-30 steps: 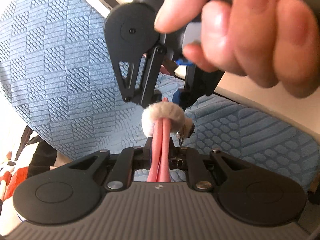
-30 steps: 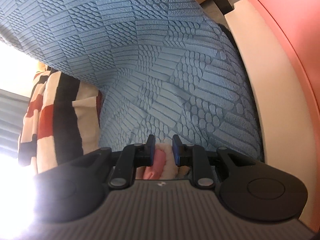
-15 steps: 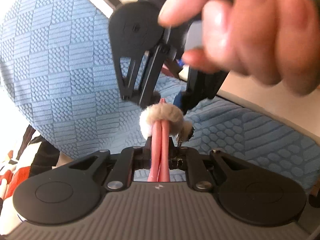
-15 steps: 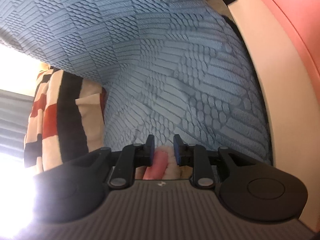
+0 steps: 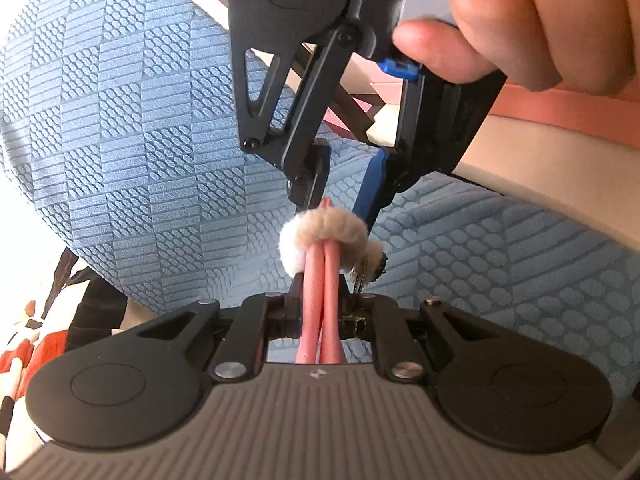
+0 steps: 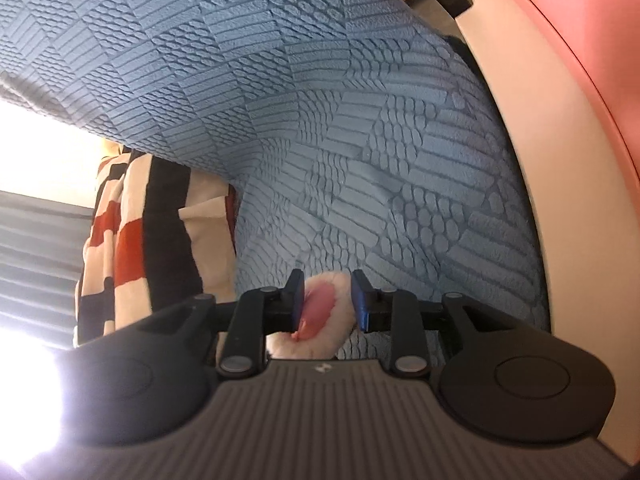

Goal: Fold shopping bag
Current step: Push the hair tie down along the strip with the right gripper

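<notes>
Landmark: blue quilt (image 5: 152, 152), textured, lying under everything seen.
Bag: rolled pink bag (image 5: 322, 292) held above the quilt, ringed by a fluffy band (image 5: 320, 230).
Left gripper (image 5: 320, 312): clenched on the bag's near end.
Right gripper (image 6: 326, 300): jaws parted round the band and bag tip, the left pad touching; a hand (image 5: 520, 20) holds it.
Striped cloth (image 6: 140, 240): beside the quilt's edge.

2 tools (image 5: 320, 312) (image 6: 326, 300), 2 pink straps (image 5: 322, 280), 1 fluffy band (image 5: 324, 226), 1 hand (image 5: 540, 12), 1 blue textured cover (image 5: 140, 140), 1 striped cloth (image 6: 132, 240).
</notes>
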Motion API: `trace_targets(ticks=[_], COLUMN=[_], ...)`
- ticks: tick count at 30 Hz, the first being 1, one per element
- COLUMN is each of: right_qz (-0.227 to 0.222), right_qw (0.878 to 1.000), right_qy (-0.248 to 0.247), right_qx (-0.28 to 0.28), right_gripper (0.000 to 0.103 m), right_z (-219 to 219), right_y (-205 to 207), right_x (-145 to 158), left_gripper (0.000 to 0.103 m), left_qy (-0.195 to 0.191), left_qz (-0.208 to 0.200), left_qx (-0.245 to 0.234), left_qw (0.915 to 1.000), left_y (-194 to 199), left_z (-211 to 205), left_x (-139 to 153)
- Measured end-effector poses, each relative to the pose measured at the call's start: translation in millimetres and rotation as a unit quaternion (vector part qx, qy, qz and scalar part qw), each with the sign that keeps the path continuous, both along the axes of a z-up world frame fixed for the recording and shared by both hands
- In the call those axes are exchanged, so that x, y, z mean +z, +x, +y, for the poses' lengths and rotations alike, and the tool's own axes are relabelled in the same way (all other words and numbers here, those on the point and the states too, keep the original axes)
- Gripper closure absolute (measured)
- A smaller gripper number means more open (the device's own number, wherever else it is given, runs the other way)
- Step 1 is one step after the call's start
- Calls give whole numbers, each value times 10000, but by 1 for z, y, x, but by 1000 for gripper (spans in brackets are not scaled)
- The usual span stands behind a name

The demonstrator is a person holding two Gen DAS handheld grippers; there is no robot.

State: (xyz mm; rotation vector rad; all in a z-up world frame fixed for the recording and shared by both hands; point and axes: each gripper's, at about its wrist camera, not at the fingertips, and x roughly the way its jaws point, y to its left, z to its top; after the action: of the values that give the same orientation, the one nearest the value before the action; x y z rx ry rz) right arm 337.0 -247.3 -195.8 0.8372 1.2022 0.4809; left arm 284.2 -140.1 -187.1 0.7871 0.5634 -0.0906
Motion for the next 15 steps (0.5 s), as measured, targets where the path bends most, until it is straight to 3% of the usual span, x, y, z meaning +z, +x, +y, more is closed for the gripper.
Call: trace_targets(ticks=[7, 15], right_qz=[299, 158], right_qw=[9995, 9997], right_qy=[86, -41], right_qx=[-32, 171], right_gripper=[73, 75], right_z=[1, 6], right_y=[4, 10], right_x=[-11, -4], left_gripper=[88, 89], left_qy=[107, 218], left_qz=[21, -127], left_qx=[-114, -152], left_qw=[9999, 9996], left_y=[6, 14], left_z=[3, 8], left_x=[0, 6])
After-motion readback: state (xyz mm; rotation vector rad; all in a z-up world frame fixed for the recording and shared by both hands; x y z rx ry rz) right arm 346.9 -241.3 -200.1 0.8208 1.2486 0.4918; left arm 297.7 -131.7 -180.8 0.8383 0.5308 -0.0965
